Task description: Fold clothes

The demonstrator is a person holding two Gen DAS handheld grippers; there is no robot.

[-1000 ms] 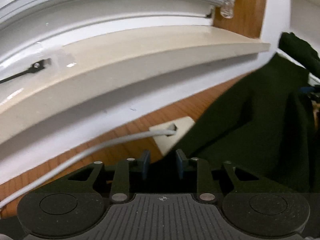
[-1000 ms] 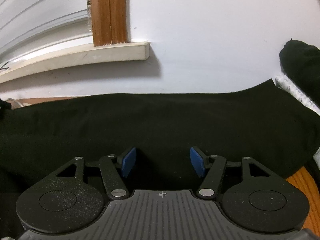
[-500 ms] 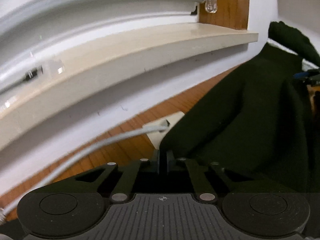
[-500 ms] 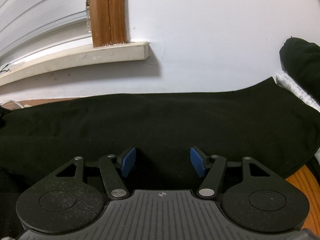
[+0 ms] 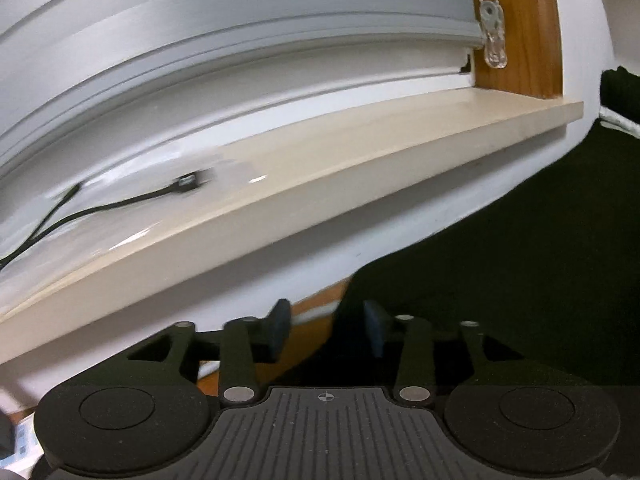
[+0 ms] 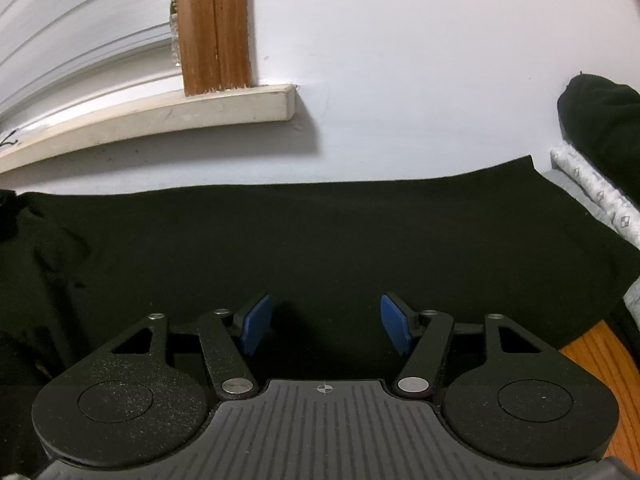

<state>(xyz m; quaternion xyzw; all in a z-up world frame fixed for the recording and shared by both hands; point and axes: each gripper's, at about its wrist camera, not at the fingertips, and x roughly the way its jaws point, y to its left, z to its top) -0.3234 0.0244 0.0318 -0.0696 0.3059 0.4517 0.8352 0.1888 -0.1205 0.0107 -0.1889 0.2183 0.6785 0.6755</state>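
Black garment [image 6: 320, 240] spread flat across a wooden counter [image 6: 596, 356], far edge running straight along the foot of a white wall [image 6: 400, 60], long axis lying left to right across the right wrist view. Right gripper [image 6: 326, 326] low over the middle of the cloth, blue fingers [image 6: 256, 324] spread apart, nothing pinched between them, dark fabric beneath and ahead. Left gripper [image 5: 326, 330] at the garment's left end, fingers [image 5: 278, 330] parted after just opening, no cloth caught between the pads; the garment's edge [image 5: 500, 280] sits under and to the right of that gap, with bare counter [image 5: 312, 320] showing to the left. Left view somewhat blurred.

Pale window sill [image 5: 320, 184] juts from the wall above the left end; black cable [image 5: 100, 212] lies on it. Second dark bundle [image 6: 600, 120] and a white patterned cloth [image 6: 592, 188] sit at the far right, apart from the spread piece.

Judged from this: left end appears released, so the next grasp probably falls on an edge. Right gripper better placed for the middle and right side, left gripper for the left edge. A fold across the long axis would bring one end toward the other.
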